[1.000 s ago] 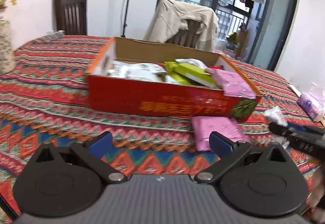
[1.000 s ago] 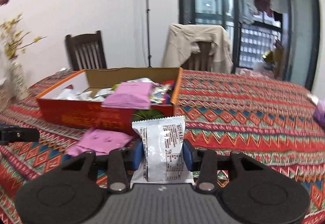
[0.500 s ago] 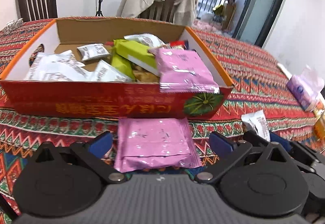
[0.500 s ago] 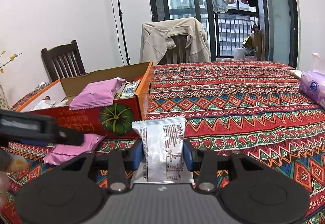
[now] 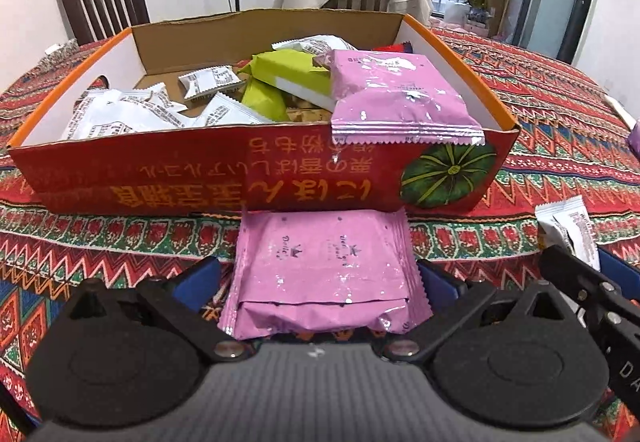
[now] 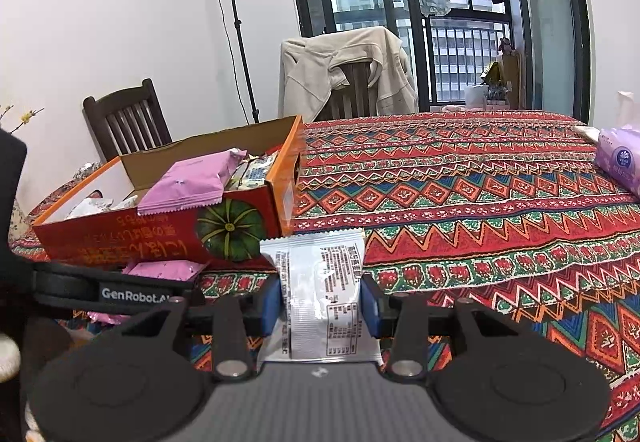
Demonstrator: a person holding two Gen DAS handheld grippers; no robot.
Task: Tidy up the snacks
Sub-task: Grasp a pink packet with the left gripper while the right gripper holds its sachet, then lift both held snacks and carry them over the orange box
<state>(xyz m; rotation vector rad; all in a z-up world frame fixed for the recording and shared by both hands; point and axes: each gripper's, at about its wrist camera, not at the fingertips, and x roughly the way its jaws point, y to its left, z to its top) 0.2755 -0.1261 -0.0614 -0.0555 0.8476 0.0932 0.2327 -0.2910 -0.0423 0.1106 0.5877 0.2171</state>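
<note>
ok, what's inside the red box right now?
The red box holds white packets, green packs and a pink packet draped over its front rim. Something red peeks out at the back. Whatever lies beneath the pile is covered.

White walls (image 6: 120, 21), a dark wooden chair (image 6: 126, 121), a jacket-draped chair (image 6: 344, 73) and a balcony window (image 6: 440, 1) surround the patterned tablecloth (image 6: 480, 201).

The pink packet (image 5: 326, 270) on the bench has its near edge hidden behind the left gripper (image 5: 318, 278) body. In the right wrist view that gripper covers most of it. The white packet's (image 6: 320, 298) lower end disappears behind the right gripper (image 6: 320, 306). The tissue pack (image 6: 620, 161) is cut by the picture's edge. Print on the box (image 5: 200, 177) snacks is too small to read
</note>
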